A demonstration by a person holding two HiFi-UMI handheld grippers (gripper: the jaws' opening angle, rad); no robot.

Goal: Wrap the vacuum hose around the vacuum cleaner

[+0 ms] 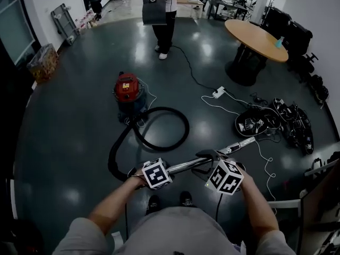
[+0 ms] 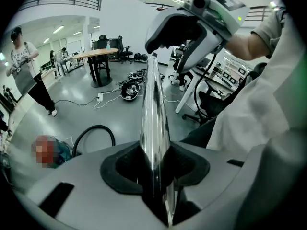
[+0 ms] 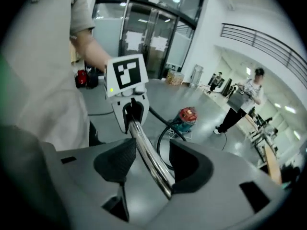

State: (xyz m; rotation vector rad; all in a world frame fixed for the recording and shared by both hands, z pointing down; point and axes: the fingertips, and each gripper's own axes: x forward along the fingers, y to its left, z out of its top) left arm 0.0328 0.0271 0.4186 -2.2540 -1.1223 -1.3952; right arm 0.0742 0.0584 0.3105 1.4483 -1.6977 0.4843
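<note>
Your grey T-shirt (image 1: 170,230) has short sleeves (image 1: 79,237); shoes (image 1: 186,198) are black. Your left claw (image 2: 156,176) and right claw (image 3: 151,164): pale grey shells, black pads (image 3: 115,159), each carrying a white cube (image 1: 156,174) with black square markers.

floor (image 1: 74,142): dark, glossy
vacuum cleaner (image 1: 129,91): stood on floor
hose (image 1: 186,126): looped just beside vacuum cleaner
power strip (image 1: 219,92): laid right of vacuum cleaner

In the head view, bare floor (image 1: 64,142) lies open from eight to ten o'clock, while the vacuum cleaner (image 1: 129,92) sits at eleven, the hose (image 1: 187,127) loops across twelve, the metal tube (image 1: 183,167) bars the near front, and the cable pile (image 1: 252,124) clutters two o'clock.
</note>
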